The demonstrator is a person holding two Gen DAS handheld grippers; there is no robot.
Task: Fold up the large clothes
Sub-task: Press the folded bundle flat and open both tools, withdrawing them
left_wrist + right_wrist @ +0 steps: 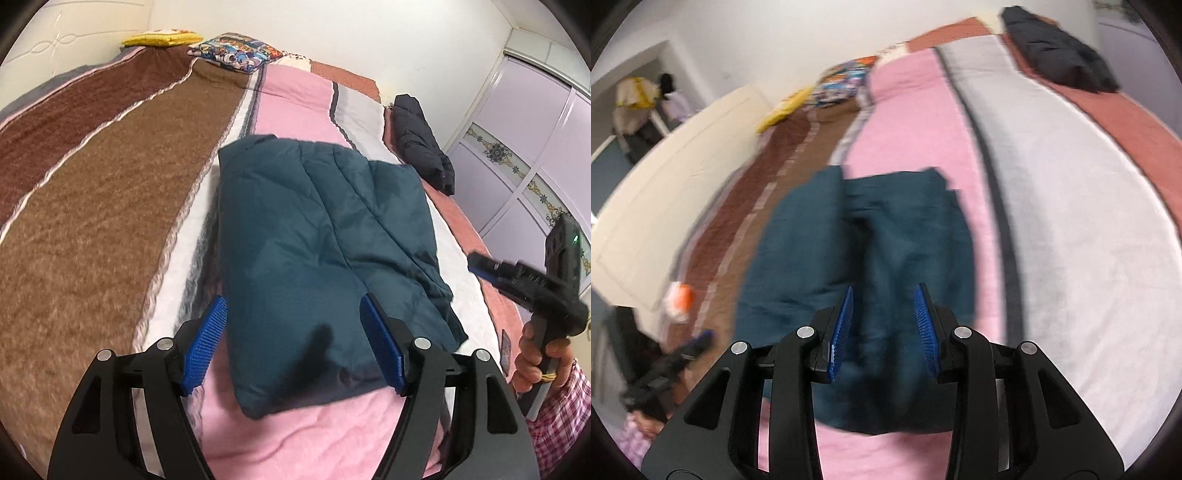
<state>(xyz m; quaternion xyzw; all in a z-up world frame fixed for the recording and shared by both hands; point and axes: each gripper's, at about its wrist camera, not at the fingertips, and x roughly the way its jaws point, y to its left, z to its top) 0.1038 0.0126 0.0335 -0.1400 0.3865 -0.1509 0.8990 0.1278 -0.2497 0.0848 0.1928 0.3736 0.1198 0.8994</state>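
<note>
Brown woven blanket [92,206] stretches off the left jaw's outer side, and the left gripper [295,343] hangs with its jaws wide apart, gripping nothing. Ahead of those blue pads [207,343], and showing between them, lies the teal quilted jacket [317,236], folded on the pink bedspread [295,99]. Beyond the right jaw, a dark folded garment [421,136] sits well apart. Right gripper [882,325]: jaws parted too, above the jacket's near end, with the view blurred.
</note>
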